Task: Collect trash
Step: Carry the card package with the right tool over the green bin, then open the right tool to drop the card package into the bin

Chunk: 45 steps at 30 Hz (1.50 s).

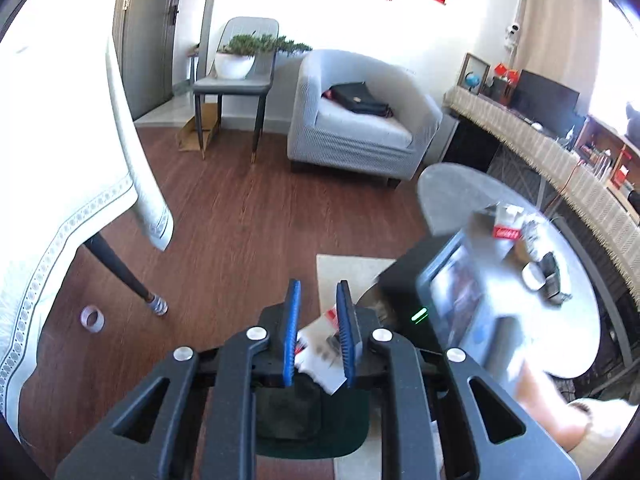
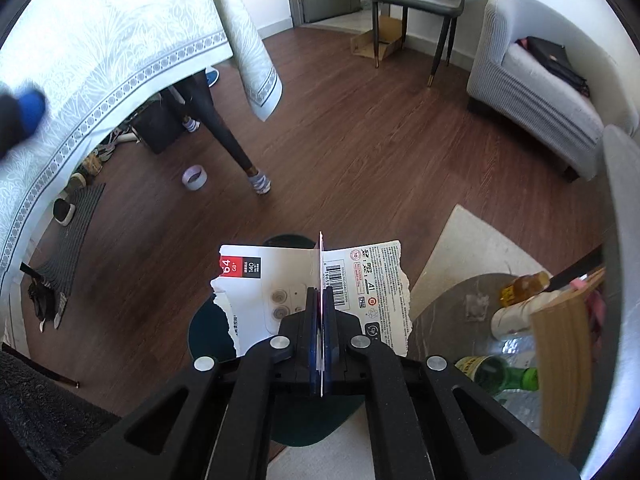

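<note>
Currently we hold the torn card packaging [image 2: 320,280] clenched edge-on in the right tool [image 2: 321,344], directly above the dark green bin [image 2: 208,328] on the floor, while our left tool [image 1: 318,344] hangs released alongside, so the drop is straight down.

Right wrist view, lower centre: torn card packaging [image 2: 360,280]. On its left half we read "64 GB" in white on a red patch, and "140" on the black patch just beside it. Right half: a barcode with digits too small for us to read, "A1", a circled "10", and blocks of fine print, illegible. Left wrist view: red label [image 1: 507,233] on the round table, right of frame, lettering blurred.
</note>
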Tool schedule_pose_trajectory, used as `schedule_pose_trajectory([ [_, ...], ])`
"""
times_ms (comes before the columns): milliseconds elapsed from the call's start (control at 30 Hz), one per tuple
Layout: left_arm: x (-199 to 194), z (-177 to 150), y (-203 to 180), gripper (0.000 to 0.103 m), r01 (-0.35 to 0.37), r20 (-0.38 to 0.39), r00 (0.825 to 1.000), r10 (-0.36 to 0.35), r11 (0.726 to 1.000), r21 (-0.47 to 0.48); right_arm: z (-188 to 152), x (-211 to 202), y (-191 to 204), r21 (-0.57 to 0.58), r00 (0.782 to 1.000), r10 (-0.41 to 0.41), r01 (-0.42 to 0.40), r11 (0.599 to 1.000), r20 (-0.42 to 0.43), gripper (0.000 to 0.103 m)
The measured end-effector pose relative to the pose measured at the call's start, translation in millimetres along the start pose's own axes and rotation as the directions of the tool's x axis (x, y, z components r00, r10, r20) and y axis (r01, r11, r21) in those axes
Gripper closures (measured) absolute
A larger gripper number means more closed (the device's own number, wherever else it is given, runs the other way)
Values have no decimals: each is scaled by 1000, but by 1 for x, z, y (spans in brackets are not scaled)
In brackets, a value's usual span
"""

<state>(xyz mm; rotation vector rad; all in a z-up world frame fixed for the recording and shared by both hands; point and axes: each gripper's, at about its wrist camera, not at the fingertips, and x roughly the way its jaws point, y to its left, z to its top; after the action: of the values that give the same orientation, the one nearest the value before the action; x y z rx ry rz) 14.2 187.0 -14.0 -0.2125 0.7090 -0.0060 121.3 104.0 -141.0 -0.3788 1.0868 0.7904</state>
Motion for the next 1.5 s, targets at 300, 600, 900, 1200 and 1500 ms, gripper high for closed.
schedule_pose_trajectory([
  [300,-13,15,-29,86,41,43,998,-40,999,-7,-21,43,1,18,995,48,-47,999,-89,101],
  [600,-19,27,-50,86,61,70,996,-61,998,5,-46,99,10,-26,980,12,-17,1000,-200,100],
  [900,-24,29,-52,86,59,83,995,-60,998,15,-56,121,14,-52,976,9,-20,998,-217,71],
  [1200,-35,35,-46,86,38,122,992,-37,999,-3,-36,70,25,-85,995,37,-45,995,-93,68],
  [1500,-46,46,-42,84,14,184,983,-9,1000,-24,-7,-33,29,-91,989,76,-64,994,126,68],
])
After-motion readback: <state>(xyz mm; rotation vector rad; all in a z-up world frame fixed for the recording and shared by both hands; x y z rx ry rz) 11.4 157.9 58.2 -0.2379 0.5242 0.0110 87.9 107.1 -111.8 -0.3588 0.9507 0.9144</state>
